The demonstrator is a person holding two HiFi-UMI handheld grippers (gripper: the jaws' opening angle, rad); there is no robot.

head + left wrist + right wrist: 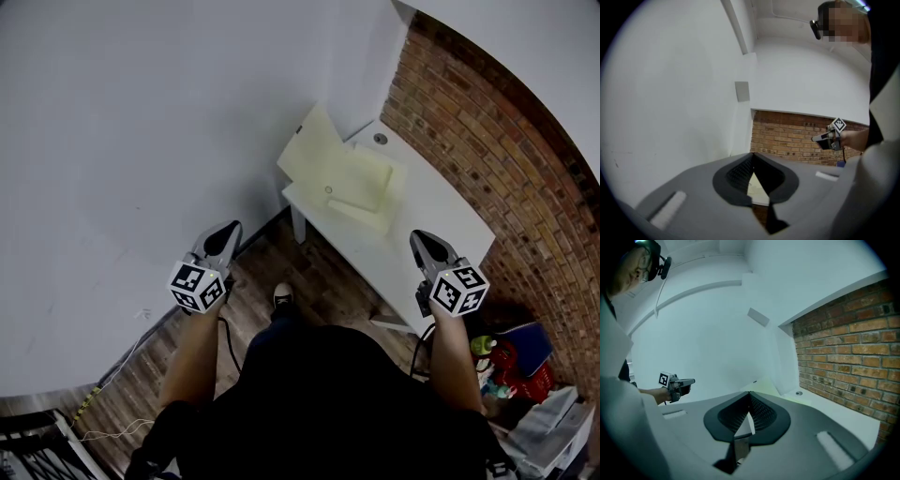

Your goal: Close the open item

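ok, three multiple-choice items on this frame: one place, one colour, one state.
1. Where is the pale yellow box?
A floor
B white table
C in a gripper

2. The wall at the head view's right is?
A red brick
B green tile
C black

3. Both grippers' jaws?
A wide open
B shut on the box
C shut, empty

Answers:
1. B, the box lies on the tabletop.
2. A, red bricks show along the table.
3. C, the left gripper and right gripper each show tips meeting with nothing between.
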